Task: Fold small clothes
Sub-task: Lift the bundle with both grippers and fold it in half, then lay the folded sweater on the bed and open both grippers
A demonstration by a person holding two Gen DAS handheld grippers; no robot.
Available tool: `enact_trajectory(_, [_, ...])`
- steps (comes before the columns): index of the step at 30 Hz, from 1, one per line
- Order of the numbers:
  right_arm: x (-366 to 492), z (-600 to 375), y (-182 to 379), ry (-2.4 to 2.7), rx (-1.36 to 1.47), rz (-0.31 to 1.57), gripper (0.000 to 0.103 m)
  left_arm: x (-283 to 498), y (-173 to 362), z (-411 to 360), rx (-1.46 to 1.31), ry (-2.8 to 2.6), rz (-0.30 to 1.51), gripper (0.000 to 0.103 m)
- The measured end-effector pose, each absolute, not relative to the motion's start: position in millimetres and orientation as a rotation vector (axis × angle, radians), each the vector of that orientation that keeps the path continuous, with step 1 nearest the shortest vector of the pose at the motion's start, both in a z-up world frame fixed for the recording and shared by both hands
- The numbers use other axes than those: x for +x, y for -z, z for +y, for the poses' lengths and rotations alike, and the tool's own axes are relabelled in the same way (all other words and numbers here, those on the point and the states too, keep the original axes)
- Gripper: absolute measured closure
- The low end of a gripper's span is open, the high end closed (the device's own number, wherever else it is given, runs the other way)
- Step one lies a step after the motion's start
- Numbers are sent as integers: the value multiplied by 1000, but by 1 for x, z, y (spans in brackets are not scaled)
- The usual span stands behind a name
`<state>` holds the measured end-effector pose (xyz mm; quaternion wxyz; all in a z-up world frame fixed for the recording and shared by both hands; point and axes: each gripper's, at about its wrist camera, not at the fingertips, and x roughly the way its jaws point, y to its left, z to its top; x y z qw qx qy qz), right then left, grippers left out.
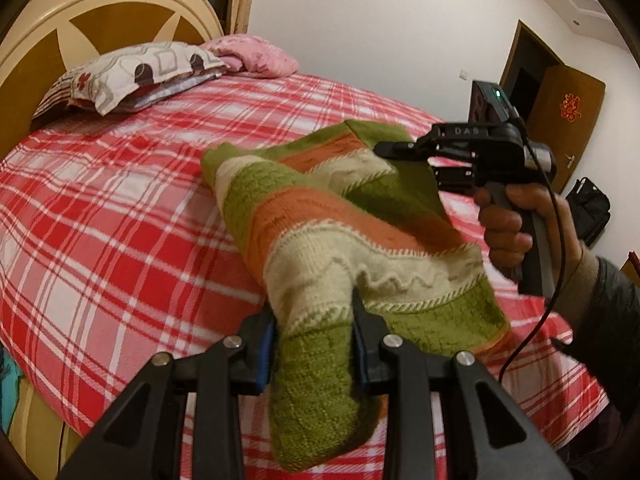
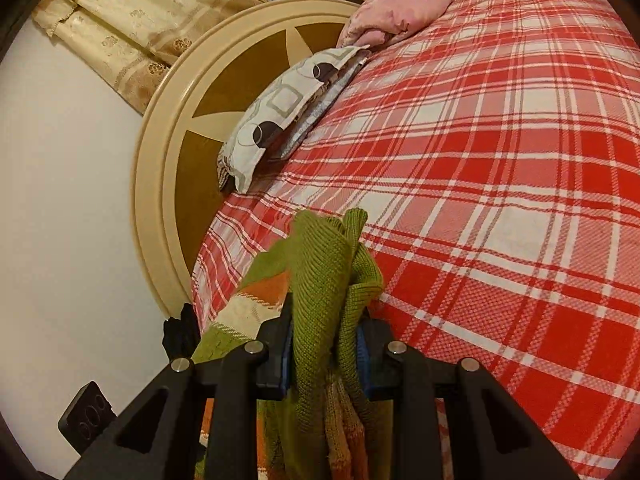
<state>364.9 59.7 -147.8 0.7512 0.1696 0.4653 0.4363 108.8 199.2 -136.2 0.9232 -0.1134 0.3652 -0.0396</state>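
Observation:
A small knitted garment (image 1: 320, 216) in green, orange and cream stripes hangs stretched above the red plaid bed (image 1: 120, 208). My left gripper (image 1: 316, 320) is shut on its near green and cream end, the fabric bunched between the blue pads. In the left wrist view my right gripper (image 1: 390, 148) is at the right, held by a hand (image 1: 516, 224), shut on the garment's far green edge. In the right wrist view my right gripper (image 2: 324, 320) pinches folded green knit (image 2: 324, 264), which sticks up past the fingertips; the striped part (image 2: 244, 308) trails off to the left.
Patterned pillow (image 1: 132, 72) and a pink pillow (image 1: 256, 54) lie by the round cream headboard (image 1: 100, 16). A brown door (image 1: 568, 120) and a dark bag (image 1: 592, 208) are at the right. The plaid sheet (image 2: 500, 160) spreads wide to the right of the garment.

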Motion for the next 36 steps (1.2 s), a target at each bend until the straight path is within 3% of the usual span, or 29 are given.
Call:
enact_trajectory(3, [368, 66, 161, -909, 313, 1061, 77, 106, 157, 199, -181, 56, 786, 69])
enact_trajectory(8, [358, 54, 166, -814, 202, 1050, 73, 89, 173, 203, -174, 53, 757, 51])
enact_trajectory(10, [346, 42, 155, -764, 173, 1006, 68, 89, 171, 202, -159, 24, 755, 33])
enact_trajectory(15, [283, 40, 116, -909, 123, 878, 66, 91, 153, 214, -231, -9, 702, 30])
enact_trajectory(18, [240, 59, 118, -1012, 2, 868, 59, 101, 138, 221, -249, -76, 671, 8])
enact_trajectory(25, [238, 59, 172, -931, 8, 957, 58, 141, 166, 219, -171, -167, 747, 0])
enact_trajectory(31, [222, 57, 160, -901, -34, 934, 58, 123, 156, 226, -245, -155, 750, 0])
enact_trajectory(34, [205, 46, 146, -862, -43, 902, 48, 104, 141, 219, -218, -175, 742, 0])
enact_trajectory(36, [194, 41, 138, -823, -46, 878, 47, 87, 130, 210, -186, -159, 726, 0])
